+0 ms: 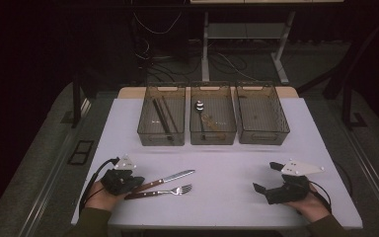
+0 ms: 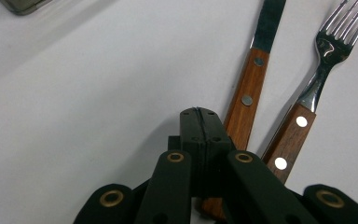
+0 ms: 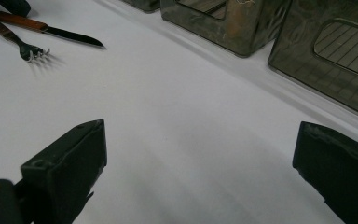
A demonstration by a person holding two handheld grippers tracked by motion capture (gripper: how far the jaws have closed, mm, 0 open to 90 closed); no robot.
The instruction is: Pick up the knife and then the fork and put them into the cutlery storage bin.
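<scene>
A knife [image 1: 170,178] and a fork [image 1: 165,191], both with wooden handles, lie side by side on the white table [image 1: 227,168] at the front left. My left gripper [image 1: 136,181] rests at their handle ends. In the left gripper view its jaws [image 2: 199,114] are pressed together, empty, just above the knife handle [image 2: 247,93], with the fork [image 2: 317,88] to the right. My right gripper [image 1: 266,177] sits at the front right, jaws wide open over bare table [image 3: 200,144]. The right gripper view has the knife [image 3: 51,29] and fork [image 3: 14,39] far off.
Three clear bins stand in a row at the back of the table. The left bin [image 1: 160,138] holds dark sticks, the middle bin [image 1: 213,137] holds a spoon [image 1: 199,105] and a wooden utensil, and the right bin [image 1: 264,137] looks bare. Cables trail from both grippers.
</scene>
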